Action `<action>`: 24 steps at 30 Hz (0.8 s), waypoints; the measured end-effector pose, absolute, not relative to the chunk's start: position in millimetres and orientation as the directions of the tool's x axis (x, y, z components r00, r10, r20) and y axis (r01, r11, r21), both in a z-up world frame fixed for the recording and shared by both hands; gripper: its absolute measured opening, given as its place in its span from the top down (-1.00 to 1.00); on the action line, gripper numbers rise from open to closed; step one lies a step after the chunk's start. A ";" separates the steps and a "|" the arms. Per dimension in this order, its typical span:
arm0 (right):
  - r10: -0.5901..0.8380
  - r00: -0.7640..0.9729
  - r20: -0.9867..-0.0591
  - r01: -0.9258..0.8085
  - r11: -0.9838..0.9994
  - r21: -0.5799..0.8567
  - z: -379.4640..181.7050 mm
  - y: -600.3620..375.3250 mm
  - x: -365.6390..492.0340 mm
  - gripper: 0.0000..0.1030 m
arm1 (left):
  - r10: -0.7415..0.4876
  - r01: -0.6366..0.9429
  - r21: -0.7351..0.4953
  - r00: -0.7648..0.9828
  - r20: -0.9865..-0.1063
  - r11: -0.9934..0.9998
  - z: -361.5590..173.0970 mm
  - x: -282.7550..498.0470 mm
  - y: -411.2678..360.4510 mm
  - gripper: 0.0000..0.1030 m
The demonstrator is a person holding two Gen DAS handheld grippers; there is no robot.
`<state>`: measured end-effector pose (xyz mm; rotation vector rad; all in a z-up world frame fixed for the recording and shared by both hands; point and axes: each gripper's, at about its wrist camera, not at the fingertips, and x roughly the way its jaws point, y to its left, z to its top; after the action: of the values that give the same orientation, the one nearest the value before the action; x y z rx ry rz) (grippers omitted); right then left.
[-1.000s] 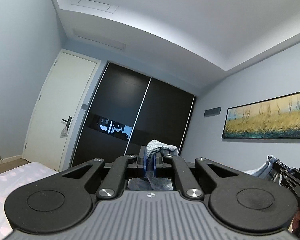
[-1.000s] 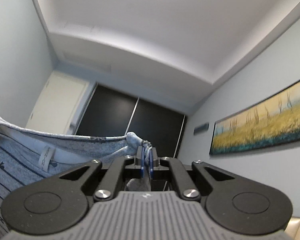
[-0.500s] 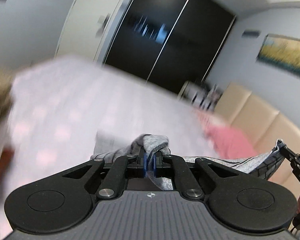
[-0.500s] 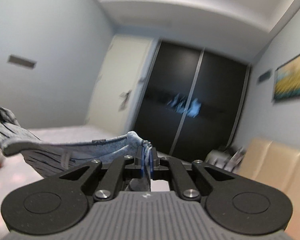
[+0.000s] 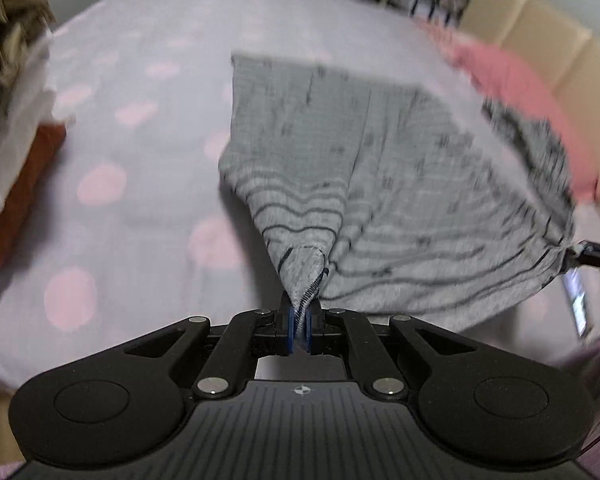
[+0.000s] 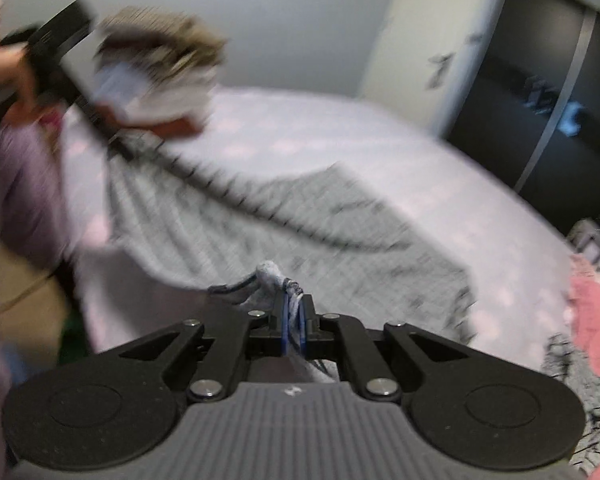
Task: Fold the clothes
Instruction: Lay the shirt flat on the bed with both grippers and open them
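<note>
Grey striped garment (image 5: 400, 168) hangs stretched and blurred over the pink-dotted bed (image 5: 140, 168), each top corner clamped in the left gripper (image 5: 299, 322) and right gripper (image 6: 294, 326).

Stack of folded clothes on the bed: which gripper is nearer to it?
Left. The left gripper holds the grey striped garment beside the stack of folded clothes; the right gripper pinches the far corner, with the garment spanning between.
</note>
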<state>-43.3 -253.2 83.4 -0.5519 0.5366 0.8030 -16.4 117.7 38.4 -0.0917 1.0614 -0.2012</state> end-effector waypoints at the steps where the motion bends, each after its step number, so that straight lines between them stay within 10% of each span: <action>1: 0.508 0.547 -0.665 -0.800 0.550 -0.238 72.3 -251.5 -44.5 0.88 | -0.196 0.135 -0.150 0.449 -0.872 0.979 29.3 -18.4 115.1 0.94; 15: 0.295 0.286 -0.912 -0.922 0.343 -0.178 -50.3 -216.0 -44.7 0.87 | -0.059 0.158 -0.014 0.284 -0.957 0.987 -51.0 0.6 101.5 0.92; 21: 0.277 0.278 -0.920 -0.912 0.375 -0.163 -40.4 -219.4 -40.9 0.54 | -0.068 0.162 -0.021 0.287 -0.956 0.986 -21.2 -6.7 101.5 0.16; 24: 0.288 0.335 -0.897 -0.876 0.446 -0.184 -19.4 -230.8 -31.3 0.31 | -0.073 0.176 -0.012 0.345 -0.936 0.984 6.7 -4.4 102.5 0.13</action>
<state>-31.3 -230.8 -19.4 -0.7664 0.9233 0.8648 -4.4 102.5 6.7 0.0963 1.2078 -0.1622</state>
